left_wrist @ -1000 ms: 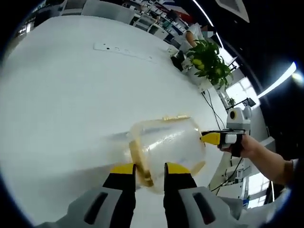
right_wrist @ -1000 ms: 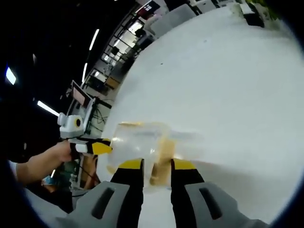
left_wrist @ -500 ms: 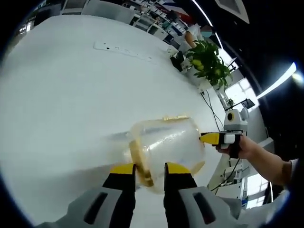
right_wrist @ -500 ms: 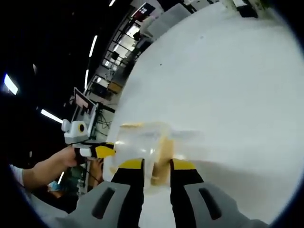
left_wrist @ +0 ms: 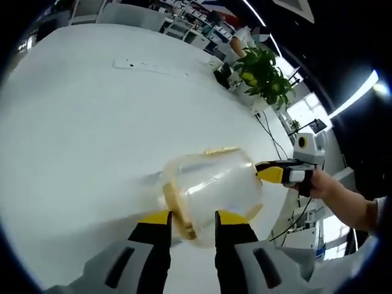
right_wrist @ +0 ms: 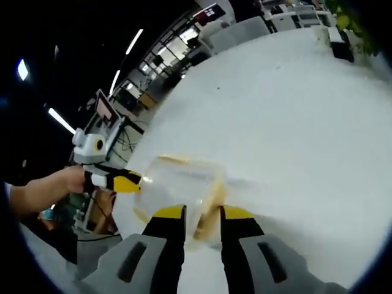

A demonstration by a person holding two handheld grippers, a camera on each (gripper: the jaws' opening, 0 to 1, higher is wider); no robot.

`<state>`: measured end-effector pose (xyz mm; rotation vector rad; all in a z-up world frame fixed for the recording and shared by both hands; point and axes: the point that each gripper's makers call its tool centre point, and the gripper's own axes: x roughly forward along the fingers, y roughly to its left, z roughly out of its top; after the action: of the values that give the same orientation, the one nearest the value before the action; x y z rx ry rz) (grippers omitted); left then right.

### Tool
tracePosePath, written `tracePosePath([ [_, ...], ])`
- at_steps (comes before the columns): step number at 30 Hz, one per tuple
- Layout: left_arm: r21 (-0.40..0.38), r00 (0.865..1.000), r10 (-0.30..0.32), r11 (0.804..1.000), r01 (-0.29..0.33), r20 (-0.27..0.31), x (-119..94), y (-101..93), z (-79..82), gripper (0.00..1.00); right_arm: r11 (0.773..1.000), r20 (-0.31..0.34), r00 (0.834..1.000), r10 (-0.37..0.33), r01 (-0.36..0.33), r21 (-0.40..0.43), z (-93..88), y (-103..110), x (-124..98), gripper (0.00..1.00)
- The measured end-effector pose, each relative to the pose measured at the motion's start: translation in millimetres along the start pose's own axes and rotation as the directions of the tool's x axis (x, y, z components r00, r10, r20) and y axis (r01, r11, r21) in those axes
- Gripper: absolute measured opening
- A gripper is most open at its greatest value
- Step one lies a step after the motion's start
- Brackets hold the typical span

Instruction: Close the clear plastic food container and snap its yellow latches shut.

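Note:
The clear plastic container [left_wrist: 214, 187] lies on its side over the white table [left_wrist: 79, 122], lid on, held between both grippers. In the left gripper view my left gripper [left_wrist: 194, 218] is shut on a yellow latch [left_wrist: 179, 209] at the container's near end. My right gripper [left_wrist: 274, 173] comes in from the right, its yellow tip at the container's far end, held by a person's hand. In the right gripper view my right gripper [right_wrist: 203, 213] is shut on a yellow latch [right_wrist: 208, 208] of the same container [right_wrist: 177, 187]. My left gripper [right_wrist: 122, 181] meets it from the left.
A white power strip [left_wrist: 150, 67] lies far off on the table. A green potted plant [left_wrist: 263, 76] stands past the table's far edge, with office desks and chairs behind. Cables and a stand [left_wrist: 288, 214] are below the table edge at right.
Both views have shifted and tilted a little with the hands. The container stays between the two grippers in the same hold.

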<state>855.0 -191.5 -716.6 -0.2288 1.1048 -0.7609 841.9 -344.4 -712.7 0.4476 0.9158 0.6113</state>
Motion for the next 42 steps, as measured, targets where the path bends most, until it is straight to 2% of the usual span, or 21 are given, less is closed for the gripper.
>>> tracePosePath([
  [4, 0.056, 1.000, 0.009, 0.998, -0.008, -0.020, -3.0, -2.6, 2.7, 0.20, 1.000, 0.002, 1.000, 0.005, -0.005, 0.003, 0.4, 2.9, -1.8, 0.19],
  [11, 0.151, 0.999, 0.026, 0.988, -0.019, -0.039, -6.6, -7.7, 12.1, 0.22, 0.999, 0.005, 1.000, -0.011, 0.011, -0.048, 7.7, 5.5, -7.3, 0.18],
  [16, 0.214, 0.999, 0.004, 0.977, 0.005, -0.044, -6.6, -20.6, 20.7, 0.21, 0.999, 0.020, 1.000, -0.001, 0.002, -0.054, 15.3, 10.6, -9.2, 0.17],
  [19, 0.273, 0.998, 0.003, 0.962, 0.014, -0.060, -4.0, -26.3, 24.1, 0.21, 0.997, 0.013, 1.000, 0.000, 0.001, -0.079, 14.8, 13.3, -8.1, 0.17],
  [27, 0.456, 0.992, 0.018, 0.889, 0.042, -0.127, 8.7, -41.3, 29.4, 0.21, 0.987, -0.021, 1.000, 0.009, -0.012, -0.161, 9.4, 24.4, -1.3, 0.16],
  [31, 0.477, 0.990, 0.014, 0.877, 0.055, -0.140, 14.1, -46.9, 33.1, 0.21, 0.987, -0.020, 0.999, 0.032, -0.035, -0.155, 11.2, 31.1, 1.7, 0.15],
  [39, 0.540, 0.983, 0.017, 0.837, 0.087, -0.185, 24.7, -54.8, 38.4, 0.21, 0.981, -0.039, 0.998, 0.050, -0.056, -0.184, 10.7, 41.4, 10.5, 0.12],
  [42, 0.578, 0.979, 0.025, 0.810, 0.098, -0.200, 29.7, -57.9, 40.3, 0.20, 0.976, -0.054, 0.997, 0.048, -0.058, -0.212, 8.0, 43.8, 13.7, 0.12],
])
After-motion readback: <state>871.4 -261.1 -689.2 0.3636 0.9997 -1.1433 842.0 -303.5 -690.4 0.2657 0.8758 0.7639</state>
